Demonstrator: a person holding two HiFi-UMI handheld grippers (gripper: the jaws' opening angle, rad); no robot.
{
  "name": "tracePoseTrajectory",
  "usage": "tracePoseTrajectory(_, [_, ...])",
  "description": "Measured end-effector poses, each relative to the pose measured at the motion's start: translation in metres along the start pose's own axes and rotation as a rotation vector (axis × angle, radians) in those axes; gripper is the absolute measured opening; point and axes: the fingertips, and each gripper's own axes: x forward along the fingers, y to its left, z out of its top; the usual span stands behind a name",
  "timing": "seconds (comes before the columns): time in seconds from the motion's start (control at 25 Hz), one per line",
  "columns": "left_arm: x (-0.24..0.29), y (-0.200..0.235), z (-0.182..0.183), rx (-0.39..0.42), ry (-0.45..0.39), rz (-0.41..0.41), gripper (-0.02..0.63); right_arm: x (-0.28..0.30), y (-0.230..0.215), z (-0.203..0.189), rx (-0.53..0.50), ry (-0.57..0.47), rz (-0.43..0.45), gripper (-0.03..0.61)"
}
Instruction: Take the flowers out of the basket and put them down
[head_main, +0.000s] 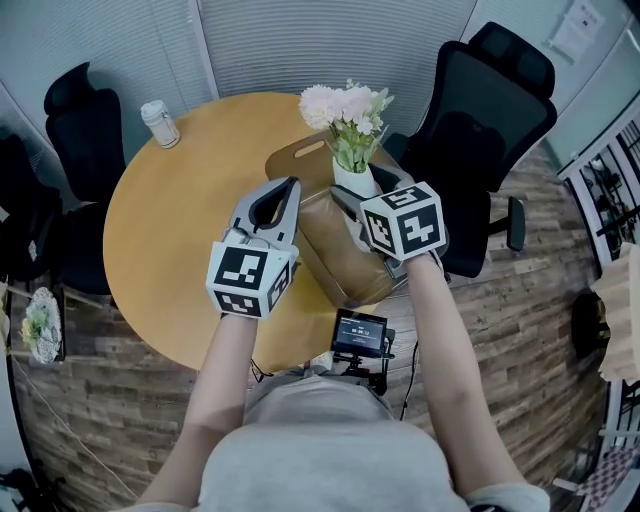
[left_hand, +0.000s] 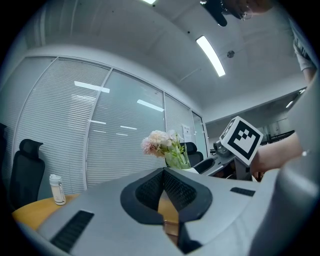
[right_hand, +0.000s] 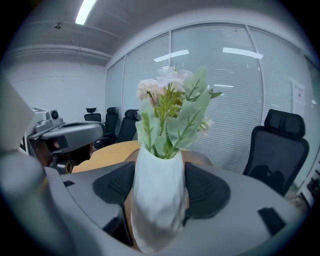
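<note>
While at basket (head_main: 335, 255), R gripper (right_hand: 159, 186): pinched vase (right_hand: 156, 212) of flowers (right_hand: 172, 107).
L gripper (left_hand: 163, 171): pressed shut, empty, left of basket.

Grey L tool (head_main: 290, 190), R tool (head_main: 350, 197): black pads (left_hand: 150, 192), b/w marker cubes (head_main: 250, 280); grey tee (head_main: 330, 455).

Seemingly bare tabletop (head_main: 175, 230) left of basket (head_main: 335, 262)

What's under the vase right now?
The brown basket, on the table. The right gripper hides the base of the vase, so whether it clears the basket is unseen.
</note>
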Motion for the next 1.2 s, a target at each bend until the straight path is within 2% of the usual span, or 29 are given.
tracePoseTrajectory(0.28, [0.005,-0.009,0.003,-0.002,-0.009,0.043,0.003,-0.023,-0.012,0.011,0.037,-0.149,-0.046,0.330])
tracePoseTrajectory(0.76, [0.001,-0.019,0.005,-0.010,-0.051,0.107,0.003,-0.063,-0.015,0.035,0.003,-0.409,-0.110,0.328])
tracePoseTrajectory(1.04, [0.000,-0.006,0.008,-0.010,-0.057,0.123,0.003,-0.070,-0.007,0.055,0.025,-0.518,-0.118,0.330])
tracePoseTrajectory(1.2, [-0.018,0.032,0.002,-0.009,-0.055,0.120,0.003,-0.046,0.023,0.072,0.040,-0.544,-0.114,0.328])
